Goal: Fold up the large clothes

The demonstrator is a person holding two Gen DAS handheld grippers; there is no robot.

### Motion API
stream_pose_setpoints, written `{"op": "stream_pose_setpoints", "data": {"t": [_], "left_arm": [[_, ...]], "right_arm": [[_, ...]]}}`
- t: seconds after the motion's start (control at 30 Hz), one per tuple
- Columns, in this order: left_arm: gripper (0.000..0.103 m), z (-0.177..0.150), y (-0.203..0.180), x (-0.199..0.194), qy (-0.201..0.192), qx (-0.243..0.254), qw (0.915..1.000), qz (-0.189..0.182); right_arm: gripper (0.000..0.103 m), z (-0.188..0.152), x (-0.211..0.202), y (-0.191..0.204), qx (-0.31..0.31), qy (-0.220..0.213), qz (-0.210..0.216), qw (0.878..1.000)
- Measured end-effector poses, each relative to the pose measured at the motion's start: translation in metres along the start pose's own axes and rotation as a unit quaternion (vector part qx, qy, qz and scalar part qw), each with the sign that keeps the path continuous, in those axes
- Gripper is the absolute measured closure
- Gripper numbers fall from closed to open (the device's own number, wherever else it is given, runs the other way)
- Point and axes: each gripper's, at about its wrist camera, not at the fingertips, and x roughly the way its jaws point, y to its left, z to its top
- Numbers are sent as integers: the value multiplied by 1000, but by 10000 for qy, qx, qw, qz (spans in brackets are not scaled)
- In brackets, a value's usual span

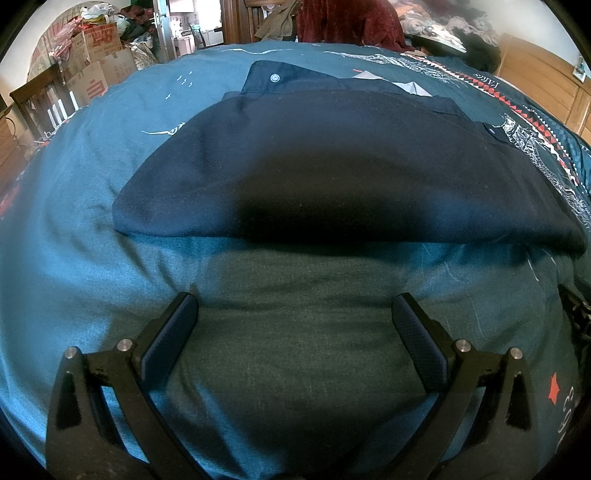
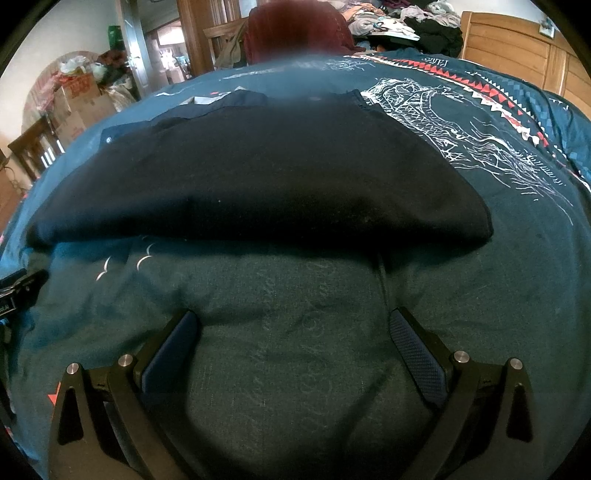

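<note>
A dark navy garment lies folded flat on the teal bedspread, a silver snap button showing at its far left corner. In the right wrist view the same navy garment spreads across the middle of the bed. My left gripper stands open just short of the garment's near fold, nothing between its blue pads. My right gripper is open too, hovering over the bedspread a little before the garment's near edge. Neither one touches the cloth.
Cardboard boxes and a wooden chair stand at the far left. A dark red cloth and piled clothes lie beyond the bed, by a wooden headboard. The other gripper's edge shows at left.
</note>
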Motion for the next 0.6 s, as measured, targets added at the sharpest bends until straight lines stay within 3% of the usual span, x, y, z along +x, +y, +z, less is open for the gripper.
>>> {"op": "stream_pose_setpoints", "data": {"t": [0.5,0.6], "left_arm": [[0,1,0,0,56,-12,10000,-7],[0,0,4,-6,102,-94,9997,-190]], "right_arm": [[0,1,0,0,11,-4,32,10000],[0,1,-1,-2,34,-15,90,10000]]}}
